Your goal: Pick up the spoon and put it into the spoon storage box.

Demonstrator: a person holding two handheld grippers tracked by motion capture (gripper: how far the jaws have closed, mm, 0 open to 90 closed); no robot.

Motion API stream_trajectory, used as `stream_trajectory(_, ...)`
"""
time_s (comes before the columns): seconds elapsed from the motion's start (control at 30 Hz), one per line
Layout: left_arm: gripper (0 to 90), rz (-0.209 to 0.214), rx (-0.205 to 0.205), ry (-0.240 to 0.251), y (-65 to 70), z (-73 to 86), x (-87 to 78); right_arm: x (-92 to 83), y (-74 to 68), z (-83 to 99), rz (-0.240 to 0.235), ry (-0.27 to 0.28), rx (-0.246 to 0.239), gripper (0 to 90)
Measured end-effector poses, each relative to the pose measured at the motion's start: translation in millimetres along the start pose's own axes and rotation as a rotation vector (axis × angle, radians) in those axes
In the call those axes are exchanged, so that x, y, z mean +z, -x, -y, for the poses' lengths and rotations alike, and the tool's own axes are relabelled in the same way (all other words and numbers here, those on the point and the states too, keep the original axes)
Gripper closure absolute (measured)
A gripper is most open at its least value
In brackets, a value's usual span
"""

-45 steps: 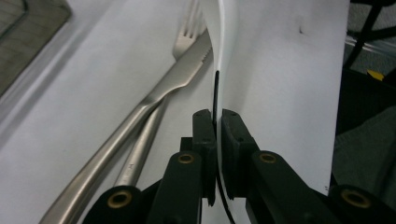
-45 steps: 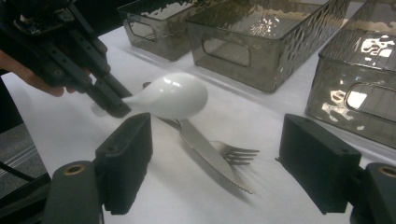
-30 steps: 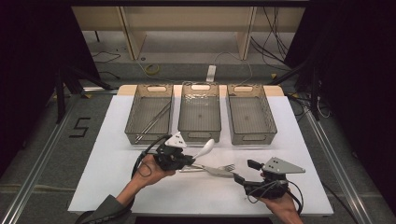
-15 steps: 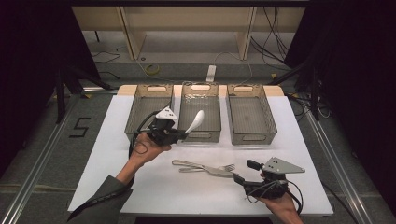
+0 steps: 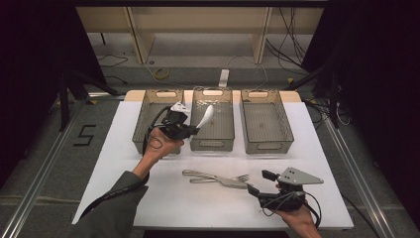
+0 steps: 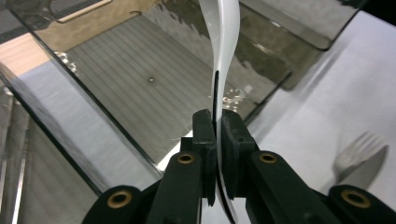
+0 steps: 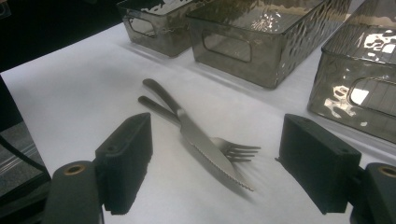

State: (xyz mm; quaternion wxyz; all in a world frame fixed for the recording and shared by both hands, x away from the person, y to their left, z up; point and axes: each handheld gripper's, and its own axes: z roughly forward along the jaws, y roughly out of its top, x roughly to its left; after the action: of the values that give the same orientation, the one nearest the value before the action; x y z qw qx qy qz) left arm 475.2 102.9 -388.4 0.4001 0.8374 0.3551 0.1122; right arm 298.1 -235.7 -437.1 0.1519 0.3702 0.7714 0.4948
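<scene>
Where jaws clamp, white spoon [image 6: 223, 42] bowl-forward

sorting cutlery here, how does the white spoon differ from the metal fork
The white glossy spoon is held in the air, clamped in the left tongs over the middle smoky clear plastic bin; the grey metal fork lies flat on the white table. The spoon has nothing lying on it; the fork has a serrated metal knife lying across it. Both are long-handled cutlery.
</scene>
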Motion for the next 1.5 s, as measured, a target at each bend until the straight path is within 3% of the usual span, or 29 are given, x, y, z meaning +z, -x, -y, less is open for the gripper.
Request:
stream_trajectory(0.37,85.1,0.01,-0.066,0.049,-14.4,-12.7,14.8,0.1,1.2,0.2,-0.001,-0.003,0.004,26.5)
stream_trajectory(0.8,84.9,-0.011,-0.077,0.033,-12.2,-22.6,35.8,-0.1,1.7,0.5,-0.003,-0.001,0.005,26.5)
stream_trajectory(1.27,84.7,-0.048,-0.097,0.018,-12.0,-28.5,46.2,-0.5,1.5,0.5,-0.005,0.001,0.004,26.5)
stream_trajectory(1.5,84.6,-0.073,-0.077,-0.014,-10.1,-29.7,53.9,-0.4,1.5,0.4,-0.005,0.001,0.002,26.5)
